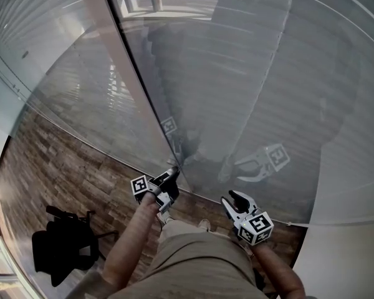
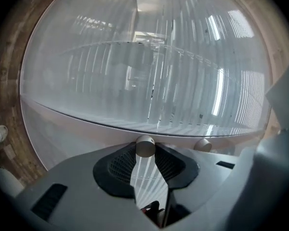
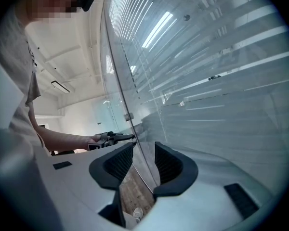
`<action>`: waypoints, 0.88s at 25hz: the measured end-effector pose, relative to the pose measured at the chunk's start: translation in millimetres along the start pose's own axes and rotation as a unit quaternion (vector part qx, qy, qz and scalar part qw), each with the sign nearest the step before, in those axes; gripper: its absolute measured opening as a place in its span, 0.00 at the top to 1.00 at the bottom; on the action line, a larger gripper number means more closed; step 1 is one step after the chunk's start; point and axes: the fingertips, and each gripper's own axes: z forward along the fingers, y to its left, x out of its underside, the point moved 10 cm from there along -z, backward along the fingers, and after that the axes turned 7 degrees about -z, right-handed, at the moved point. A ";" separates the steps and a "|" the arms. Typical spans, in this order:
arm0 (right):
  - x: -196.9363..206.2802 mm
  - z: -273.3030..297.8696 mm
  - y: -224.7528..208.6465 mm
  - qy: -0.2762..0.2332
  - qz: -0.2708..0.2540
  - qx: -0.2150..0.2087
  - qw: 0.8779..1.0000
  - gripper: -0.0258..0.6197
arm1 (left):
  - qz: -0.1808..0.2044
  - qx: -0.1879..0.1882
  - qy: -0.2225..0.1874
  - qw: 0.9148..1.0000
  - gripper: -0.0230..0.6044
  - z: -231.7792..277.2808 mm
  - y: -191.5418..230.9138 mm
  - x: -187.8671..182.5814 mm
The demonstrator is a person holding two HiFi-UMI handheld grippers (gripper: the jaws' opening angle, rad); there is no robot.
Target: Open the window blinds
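Slatted window blinds (image 1: pixel 268 73) hang behind a glass wall in front of me. In the left gripper view the slats (image 2: pixel 149 81) fill the picture, and a small round beige knob (image 2: pixel 145 146) on the glass sits between my jaw tips. My left gripper (image 2: pixel 145 150) is shut on that knob, both dark pads against its sides. The head view shows the left gripper (image 1: pixel 172 173) pointing level at the glass seam, where it hides the knob. My right gripper (image 1: pixel 234 199) hovers to the right just short of the glass. Its jaws (image 3: pixel 144 165) are open with nothing between them.
A black office chair (image 1: pixel 65 245) stands on the wood-plank floor (image 1: pixel 62 167) at lower left. A pale upright frame (image 1: pixel 121 73) divides the glass panels. A white wall (image 1: pixel 355 185) closes the right side. A second knob-like round shape (image 2: pixel 202 145) shows to the right, perhaps a reflection.
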 end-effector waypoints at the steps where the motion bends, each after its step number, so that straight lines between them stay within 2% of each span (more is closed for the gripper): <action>1: -0.8 -0.3 0.4 0.001 0.000 0.000 1.000 0.75 | -0.010 0.006 -0.002 1.000 0.75 0.3 0.0 0.7; 5: -0.9 -0.8 3.2 0.003 0.000 -0.001 1.000 0.75 | -0.035 0.025 -0.007 0.999 0.75 0.3 2.8 2.3; 7: -0.1 -1.6 4.7 0.004 0.001 -0.001 1.000 0.75 | -0.024 0.022 -0.009 0.999 0.75 0.0 2.6 3.0; 8: 0.0 -2.0 5.2 0.004 0.002 -0.001 1.000 0.75 | -0.002 0.011 -0.010 1.000 0.75 -0.2 0.1 3.0; 10: -0.1 -2.5 6.2 0.004 0.003 -0.001 1.000 0.75 | 0.079 -0.031 -0.015 0.996 0.75 -1.3 -9.2 1.7; 11: -0.1 -2.7 6.7 0.004 0.003 -0.001 1.000 0.75 | 0.127 -0.055 -0.017 0.990 0.75 -1.6 -15.1 1.3; 13: -0.5 -3.1 7.5 0.005 0.004 0.000 1.000 0.75 | 0.217 -0.096 -0.011 0.971 0.68 0.2 -28.8 4.0; 14: -1.1 -3.7 7.8 0.006 0.004 0.001 1.000 0.75 | 0.262 -0.116 -0.002 0.958 0.65 1.7 -34.9 6.8; 15: -1.5 -4.4 8.0 0.007 0.005 0.001 1.000 0.75 | 0.310 -0.141 0.009 0.940 0.63 3.1 -39.8 10.1; 16: -1.2 -5.2 8.1 0.007 0.006 0.003 1.000 0.75 | 0.361 -0.168 0.020 0.917 0.61 4.1 -43.1 13.8; 17: -0.1 -5.7 8.0 0.007 0.007 0.004 1.000 0.75 | 0.413 -0.195 0.028 0.889 0.61 4.6 -45.4 17.9; 18: 1.3 -6.2 8.0 0.007 0.008 0.005 1.000 0.75 | 0.464 -0.219 0.033 0.858 0.60 5.1 -47.4 22.5; 20: 3.3 -7.4 7.9 0.006 0.009 0.006 1.000 0.75 | 0.556 -0.262 0.036 0.788 0.60 7.1 -51.9 32.7; 22: 3.7 -8.7 7.6 0.005 0.010 0.008 1.000 0.75 | 0.626 -0.301 0.037 0.718 0.60 11.1 -54.1 40.8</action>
